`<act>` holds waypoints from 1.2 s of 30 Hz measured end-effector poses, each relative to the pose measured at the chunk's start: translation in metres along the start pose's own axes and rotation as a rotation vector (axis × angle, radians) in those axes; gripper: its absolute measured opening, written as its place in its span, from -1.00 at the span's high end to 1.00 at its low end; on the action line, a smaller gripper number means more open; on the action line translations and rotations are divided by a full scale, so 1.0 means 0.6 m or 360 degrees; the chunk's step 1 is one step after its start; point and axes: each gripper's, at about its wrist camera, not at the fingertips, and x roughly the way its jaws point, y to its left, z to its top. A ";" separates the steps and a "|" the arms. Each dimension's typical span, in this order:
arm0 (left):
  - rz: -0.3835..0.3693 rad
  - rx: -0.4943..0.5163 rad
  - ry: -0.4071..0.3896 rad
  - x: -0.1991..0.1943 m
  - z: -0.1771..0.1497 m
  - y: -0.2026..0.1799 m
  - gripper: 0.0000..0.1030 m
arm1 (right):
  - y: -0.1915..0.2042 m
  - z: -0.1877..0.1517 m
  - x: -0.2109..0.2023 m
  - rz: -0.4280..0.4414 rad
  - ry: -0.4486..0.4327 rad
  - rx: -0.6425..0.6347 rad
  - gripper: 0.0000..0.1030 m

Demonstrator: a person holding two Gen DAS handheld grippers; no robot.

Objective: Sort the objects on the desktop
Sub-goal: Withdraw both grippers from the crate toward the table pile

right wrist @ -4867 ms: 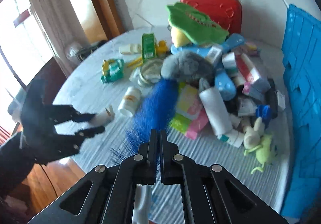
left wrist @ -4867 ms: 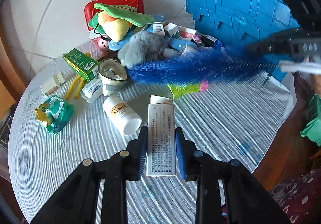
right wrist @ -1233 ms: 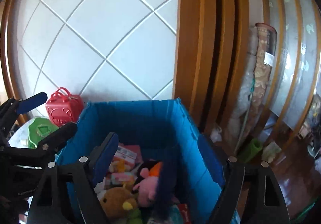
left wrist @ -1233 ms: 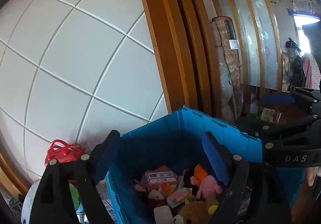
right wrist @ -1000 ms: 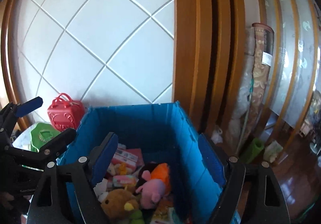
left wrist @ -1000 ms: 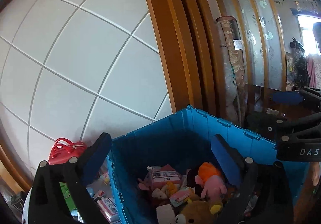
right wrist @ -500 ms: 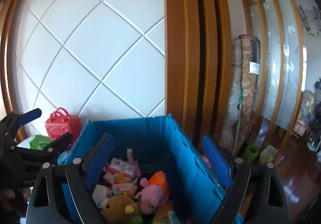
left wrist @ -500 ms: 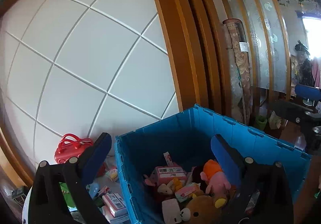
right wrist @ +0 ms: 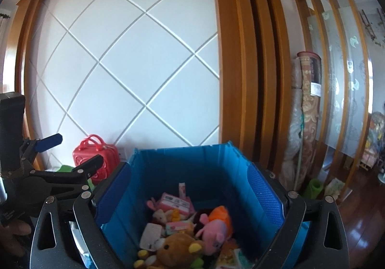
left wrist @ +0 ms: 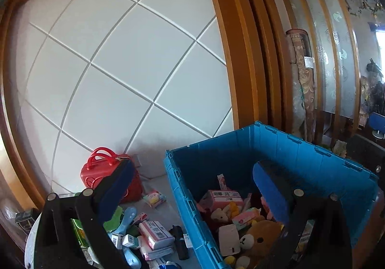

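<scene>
The right claw (right wrist: 190,193) was up over the big blue box (right wrist: 192,155), and its two arms were spreading wider, with nothing between them. Its blue pads (right wrist: 267,194) stood far apart, one by each side wall of the box. Right under the gap lay the toys in the box: a pink pig (right wrist: 214,230) with an orange top, a brown bear (right wrist: 175,252) nearer the claw, a pink carton (right wrist: 174,202) farther in, and a small white card (right wrist: 150,236) to the left of the bear. The left claw (left wrist: 192,194) was let go too, wide open and holding nothing. Its right pad sat over the inside of the box, above the brown bear (left wrist: 259,237), and its left pad sat out over the table side. Between the two pads stood the near left wall of the box (left wrist: 190,211). To the left of that wall, under the left claw, more things waited on the table: a red little case (left wrist: 101,172) far back by the white wall, a pink and white carton (left wrist: 156,234), a light blue plastic toy (left wrist: 128,213), a black tube (left wrist: 179,240) just beside the box, and a small pink packet (left wrist: 155,198). In the right claw's view the left claw (right wrist: 69,155) showed off to the left, open, with the red little case (right wrist: 96,157) behind it.
</scene>
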 end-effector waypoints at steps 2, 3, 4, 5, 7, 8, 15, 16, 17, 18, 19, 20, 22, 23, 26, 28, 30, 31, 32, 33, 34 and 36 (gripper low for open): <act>0.0010 -0.0008 -0.0001 -0.006 -0.008 0.024 -0.96 | 0.022 -0.002 -0.004 0.0004 -0.0009 0.0007 -0.99; 0.0017 -0.0013 0.0000 -0.009 -0.012 0.038 -0.96 | 0.035 -0.003 -0.006 0.0005 -0.0016 0.0011 -0.99; 0.0022 -0.0020 0.0003 -0.011 -0.016 0.052 -0.96 | 0.050 -0.004 -0.006 0.0006 -0.0016 0.0012 -0.99; 0.0026 -0.0026 0.0008 -0.014 -0.019 0.068 -0.96 | 0.061 -0.004 -0.006 0.0008 -0.0014 0.0015 -0.99; 0.0037 -0.0038 0.0013 -0.018 -0.025 0.098 -0.96 | 0.090 -0.005 -0.006 0.0017 -0.0001 0.0022 -0.99; 0.0041 -0.0044 0.0017 -0.019 -0.028 0.113 -0.96 | 0.103 -0.005 -0.006 0.0023 0.0004 0.0022 -0.99; 0.0077 -0.0044 0.0002 -0.041 -0.056 0.205 -0.96 | 0.203 -0.015 -0.023 0.0013 -0.0021 0.0053 -0.99; 0.0068 -0.0043 -0.0002 -0.045 -0.060 0.213 -0.96 | 0.213 -0.019 -0.030 -0.0003 -0.0032 0.0070 -0.99; 0.0052 -0.0038 -0.0011 -0.050 -0.064 0.221 -0.96 | 0.222 -0.022 -0.037 -0.0026 -0.0040 0.0080 -0.99; 0.0026 -0.0029 -0.0025 -0.055 -0.068 0.227 -0.96 | 0.229 -0.026 -0.045 -0.0049 -0.0047 0.0088 -0.99; 0.0012 -0.0017 -0.0036 -0.059 -0.072 0.229 -0.96 | 0.237 -0.032 -0.054 -0.0083 -0.0055 0.0097 -0.99; 0.0001 -0.0012 -0.0045 -0.064 -0.076 0.229 -0.96 | 0.241 -0.036 -0.062 -0.0106 -0.0055 0.0102 -0.99; -0.0009 -0.0002 -0.0068 -0.074 -0.086 0.226 -0.96 | 0.249 -0.048 -0.080 -0.0163 -0.0052 0.0106 -0.99; -0.0011 0.0000 -0.0071 -0.078 -0.090 0.224 -0.96 | 0.253 -0.056 -0.091 -0.0196 -0.0056 0.0105 -0.99; -0.0056 -0.0009 -0.0034 -0.095 -0.108 0.218 -0.96 | 0.255 -0.071 -0.111 -0.0259 -0.0031 0.0085 -0.99; -0.0065 0.0012 -0.0023 -0.110 -0.119 0.210 -0.96 | 0.250 -0.076 -0.123 -0.0270 -0.0030 0.0113 -0.99; -0.0045 0.0010 -0.0026 -0.130 -0.128 0.204 -0.96 | 0.245 -0.080 -0.137 -0.0276 -0.0046 0.0126 -0.99; -0.0045 -0.0004 -0.0021 -0.140 -0.133 0.201 -0.96 | 0.244 -0.083 -0.145 -0.0289 -0.0052 0.0113 -0.99; -0.0039 -0.0020 -0.0009 -0.149 -0.137 0.197 -0.96 | 0.242 -0.086 -0.153 -0.0296 -0.0051 0.0102 -0.99; -0.0039 -0.0037 0.0002 -0.157 -0.141 0.194 -0.96 | 0.239 -0.090 -0.161 -0.0295 -0.0043 0.0098 -0.99; -0.0040 -0.0059 0.0012 -0.165 -0.146 0.190 -0.96 | 0.235 -0.095 -0.169 -0.0288 -0.0031 0.0101 -0.99; -0.0002 -0.0087 0.0029 -0.183 -0.158 0.183 -0.96 | 0.225 -0.109 -0.188 -0.0289 -0.0016 0.0103 -0.99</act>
